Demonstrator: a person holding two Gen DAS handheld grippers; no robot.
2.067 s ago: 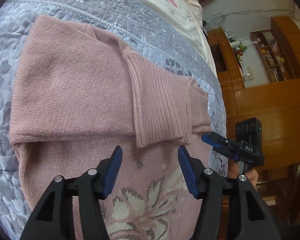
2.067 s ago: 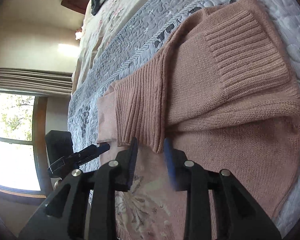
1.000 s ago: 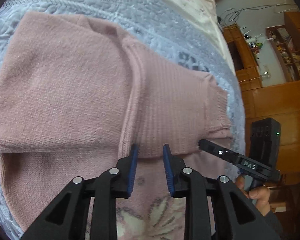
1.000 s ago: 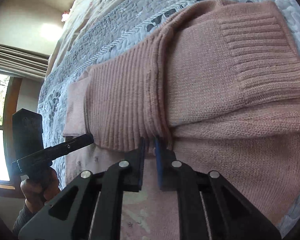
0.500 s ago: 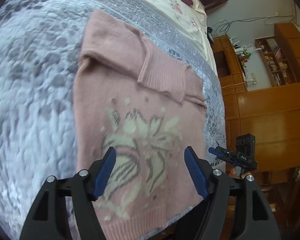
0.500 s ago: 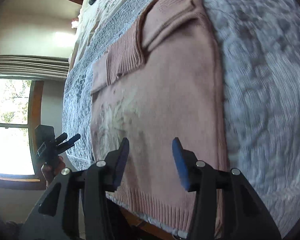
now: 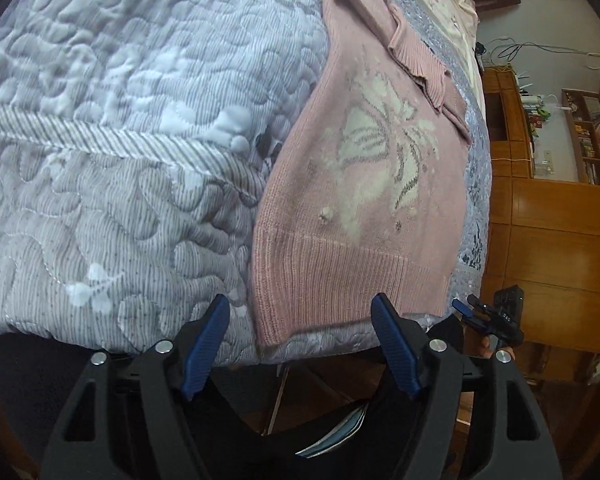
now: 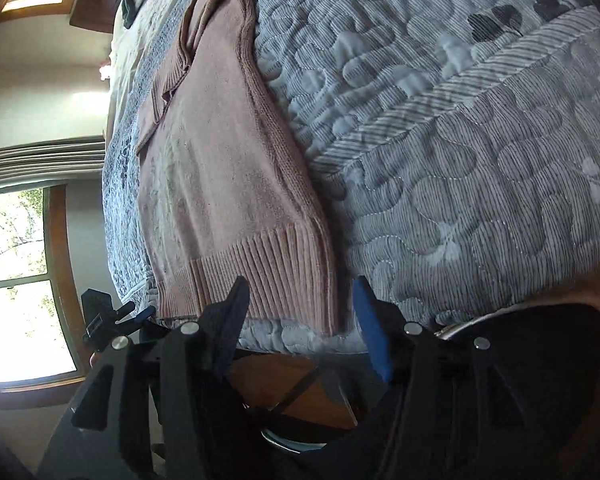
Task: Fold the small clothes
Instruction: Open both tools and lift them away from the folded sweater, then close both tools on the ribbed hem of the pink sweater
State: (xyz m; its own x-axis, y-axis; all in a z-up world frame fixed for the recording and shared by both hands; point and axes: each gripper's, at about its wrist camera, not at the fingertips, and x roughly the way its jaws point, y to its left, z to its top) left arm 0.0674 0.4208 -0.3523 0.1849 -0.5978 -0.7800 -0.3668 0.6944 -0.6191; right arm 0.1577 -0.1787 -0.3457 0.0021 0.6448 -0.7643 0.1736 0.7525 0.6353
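Both tongs agape, straddling sweater [image 7: 364, 200] hem corners.

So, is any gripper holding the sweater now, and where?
Nothing is held. The left gripper and right gripper are both open at the sweater hem, not closed on it.

home bedroom, likely — quilted bedspread [image 7: 120, 128] | wooden shelving [image 7: 560, 208] | curtained window [image 8: 16, 280]
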